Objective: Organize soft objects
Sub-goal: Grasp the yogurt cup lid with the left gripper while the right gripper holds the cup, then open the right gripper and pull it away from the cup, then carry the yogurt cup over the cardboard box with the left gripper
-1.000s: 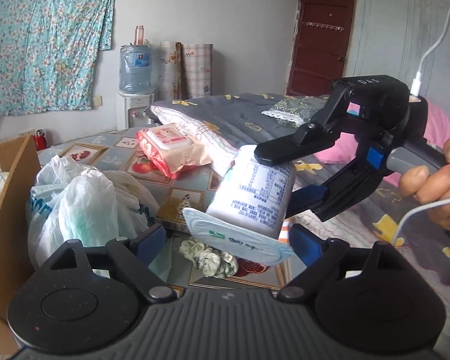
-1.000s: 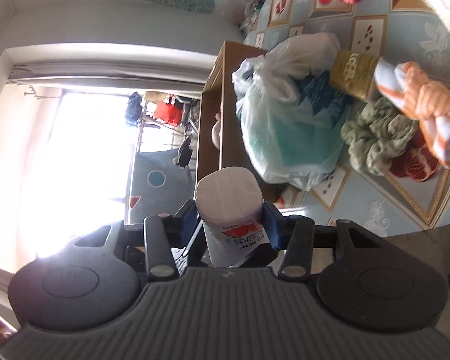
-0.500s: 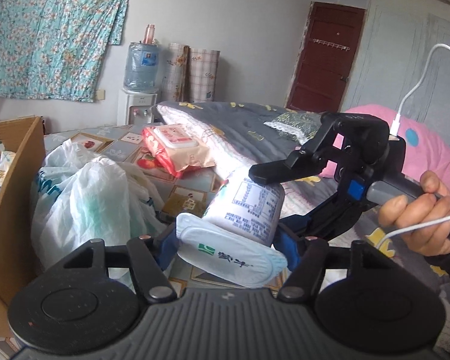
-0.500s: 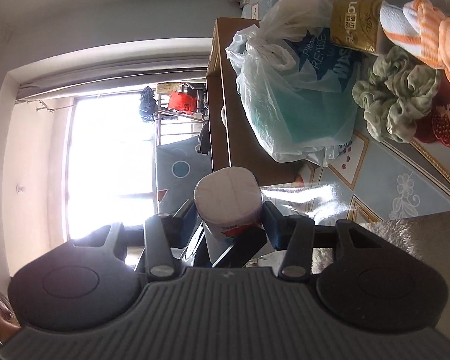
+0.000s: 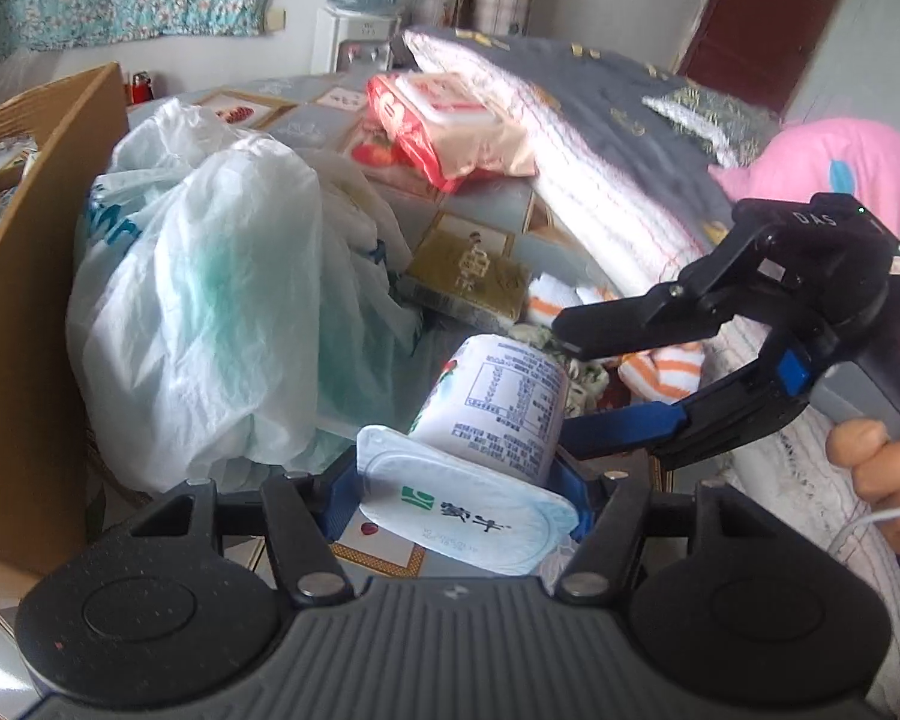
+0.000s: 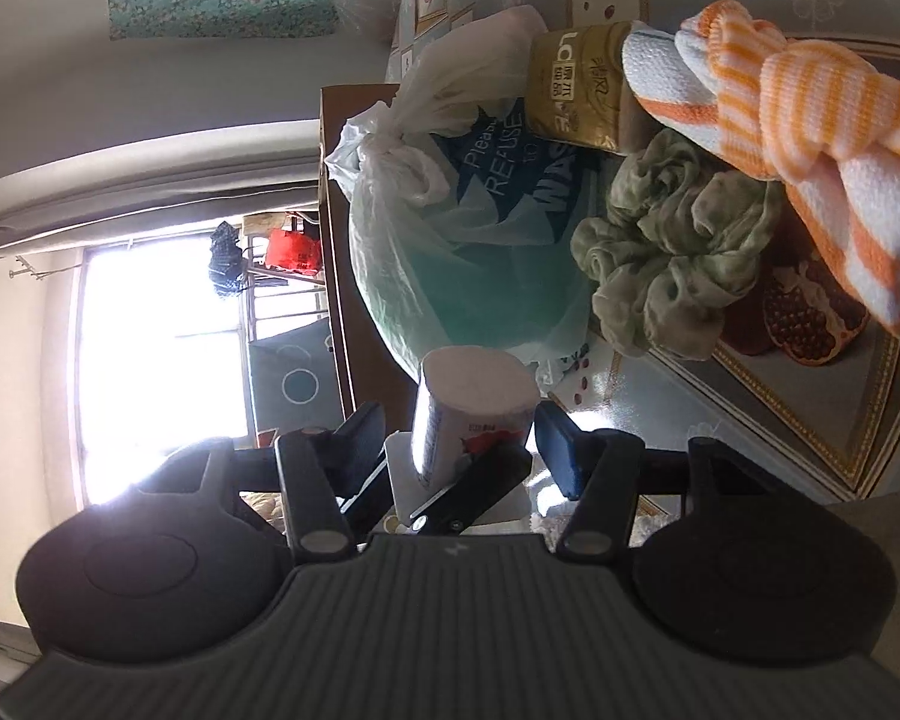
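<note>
A white yogurt cup (image 5: 498,414) with a printed label and foil lid lies tilted between both grippers. My left gripper (image 5: 456,498) has its blue pads against the cup's lid end and its jaws are still closing. My right gripper (image 5: 588,378) comes in from the right with its fingers above and below the cup's other end. In the right wrist view the cup (image 6: 474,396) stands between that gripper's (image 6: 459,444) jaws, which are opening; a gap shows beside its left finger. Soft things on the table: a green scrunchie (image 6: 672,264) and an orange-striped knotted cloth (image 6: 810,120).
A tied white plastic bag (image 5: 210,300) leans against a cardboard box (image 5: 24,300) on the left. A gold packet (image 5: 468,276) and a red wipes pack (image 5: 450,120) lie farther back. A folded quilt (image 5: 600,180) and pink pillow (image 5: 840,162) lie on the right.
My left gripper tipped downward and closed its jaws from wide onto the cup's lid end. The right gripper's jaws widened off the cup, and both hands sank toward the table.
</note>
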